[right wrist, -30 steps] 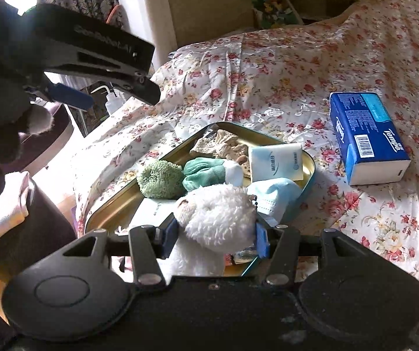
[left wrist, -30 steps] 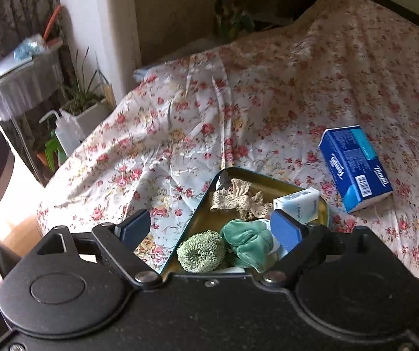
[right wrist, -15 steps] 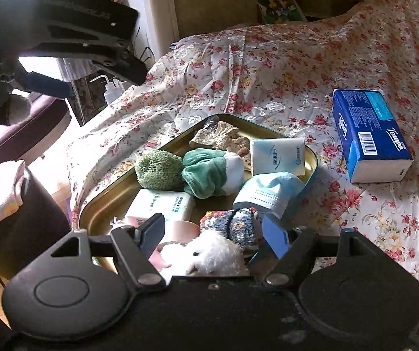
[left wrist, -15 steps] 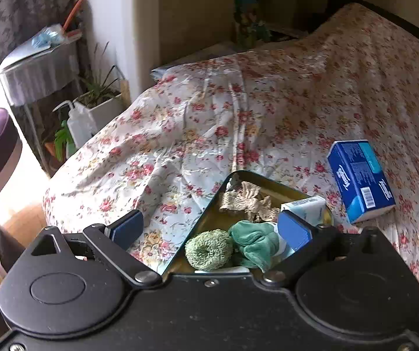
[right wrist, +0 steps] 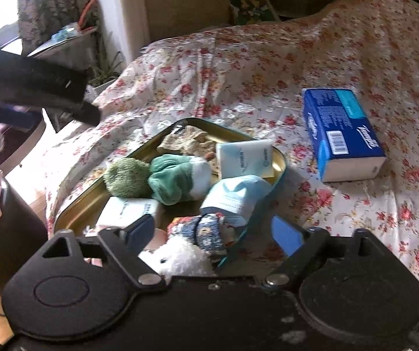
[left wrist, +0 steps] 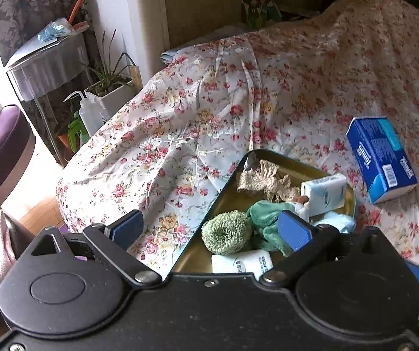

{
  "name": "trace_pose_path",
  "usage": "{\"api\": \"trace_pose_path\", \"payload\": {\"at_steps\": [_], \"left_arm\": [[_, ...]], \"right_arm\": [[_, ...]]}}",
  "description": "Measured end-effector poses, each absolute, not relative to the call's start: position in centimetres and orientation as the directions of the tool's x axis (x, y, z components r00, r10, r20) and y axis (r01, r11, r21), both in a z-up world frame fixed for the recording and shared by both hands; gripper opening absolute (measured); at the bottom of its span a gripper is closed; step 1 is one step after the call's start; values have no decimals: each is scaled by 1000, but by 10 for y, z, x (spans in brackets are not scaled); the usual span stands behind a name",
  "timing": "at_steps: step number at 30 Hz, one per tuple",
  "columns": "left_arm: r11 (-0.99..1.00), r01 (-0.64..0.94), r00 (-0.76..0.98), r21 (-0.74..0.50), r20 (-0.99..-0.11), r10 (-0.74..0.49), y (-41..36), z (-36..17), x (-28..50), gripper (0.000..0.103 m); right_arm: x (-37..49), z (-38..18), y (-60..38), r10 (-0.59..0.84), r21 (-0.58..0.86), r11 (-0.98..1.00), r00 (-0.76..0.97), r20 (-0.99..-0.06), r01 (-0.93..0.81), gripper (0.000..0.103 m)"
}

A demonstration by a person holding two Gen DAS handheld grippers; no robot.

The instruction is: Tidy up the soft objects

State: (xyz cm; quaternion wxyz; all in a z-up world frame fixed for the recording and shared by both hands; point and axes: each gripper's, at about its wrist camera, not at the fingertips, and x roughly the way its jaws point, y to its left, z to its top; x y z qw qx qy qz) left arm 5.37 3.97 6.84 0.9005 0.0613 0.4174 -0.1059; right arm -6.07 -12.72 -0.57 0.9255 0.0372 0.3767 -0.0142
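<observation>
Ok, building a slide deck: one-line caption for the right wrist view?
Open right gripper above a gold tray of soft items, white plush toy nearest, blue tissue pack outside on the bed.

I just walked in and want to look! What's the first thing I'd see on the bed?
Your eye would land on the gold tray in the middle of the flowery bedspread, heaped with soft things: a fuzzy green ball, a green-and-white plush beside it and a fluffy white toy at the near end. Next is the bright blue tissue pack, lying on the bedspread to the tray's right.
</observation>
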Motion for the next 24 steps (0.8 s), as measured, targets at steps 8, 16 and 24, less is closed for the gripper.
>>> {"api": "trace_pose_path", "payload": {"at_steps": [8,16,24], "left_arm": [[963,260,608,67,-786,-110,28,54,42,96],[969,240,578,51,-810,-101,26,40,34,96],[974,223,570,44,-816,-94,24,35,28,96]], "right_arm": [[-54,-6,-149,-88,54,982,695,-714,179,100],[-52,-3,-169,-151,54,961,682,-716,270,103],[-54,1,-176,-221,19,947,691,-688,322,103]]}}
